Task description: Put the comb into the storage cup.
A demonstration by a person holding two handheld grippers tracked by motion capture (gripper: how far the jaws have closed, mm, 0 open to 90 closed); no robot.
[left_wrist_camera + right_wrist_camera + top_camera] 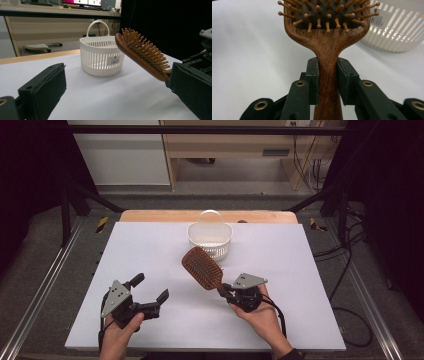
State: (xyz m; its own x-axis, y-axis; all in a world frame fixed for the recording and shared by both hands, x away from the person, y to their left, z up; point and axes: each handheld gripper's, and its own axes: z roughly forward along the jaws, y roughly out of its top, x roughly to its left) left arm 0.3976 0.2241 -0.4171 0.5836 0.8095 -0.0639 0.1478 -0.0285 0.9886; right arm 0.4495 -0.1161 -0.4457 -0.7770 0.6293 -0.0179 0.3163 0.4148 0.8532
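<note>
White surface (280,320) is pretty bare; the hairbrush (202,268) handle is mostly buried between the right tool (224,291) jaws, clamped tight, head lifted off the surface just in front of the white basket (210,240). Can't make out anything in the basket. Left tool (150,290) hangs spread apart, gripping nothing.

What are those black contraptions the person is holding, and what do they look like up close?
Each hand holds a black two-jaw tool. The left tool and right tool each carry a grey three-cornered plate dotted with small holes on top, and black cables trail back from them toward the wrists. In the right gripper view, the jaws are flat dark pads on linked black bars with brass-coloured ringed holes. A dark sleeve cuff shows at the right wrist.
</note>
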